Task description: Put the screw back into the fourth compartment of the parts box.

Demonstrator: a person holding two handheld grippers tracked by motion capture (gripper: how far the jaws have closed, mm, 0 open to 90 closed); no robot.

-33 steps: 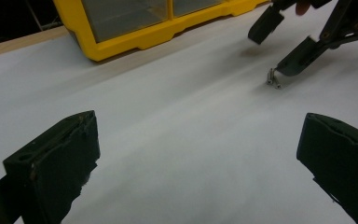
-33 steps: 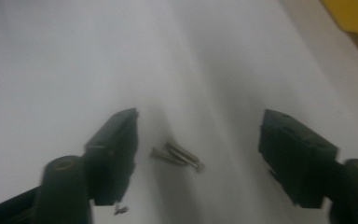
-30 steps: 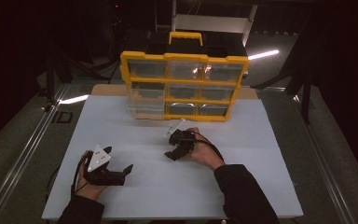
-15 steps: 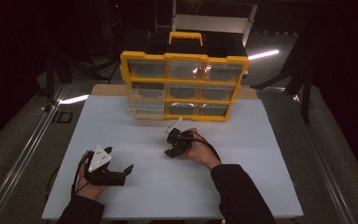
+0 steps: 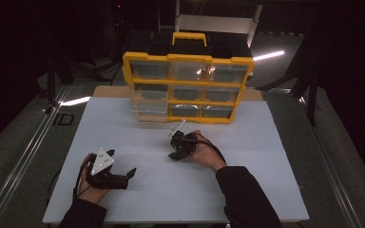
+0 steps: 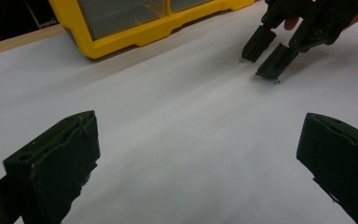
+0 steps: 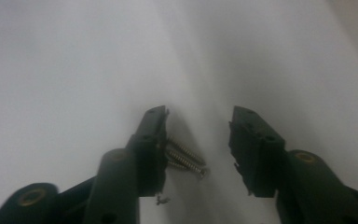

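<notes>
Small threaded metal screws lie loose on the matte white counter between the right tongs, jaws just closing, half-open, not gripping yet; left tongs wide open, empty, well apart; yellow clear-drawered organizer at far edge, no readable labels.
</notes>
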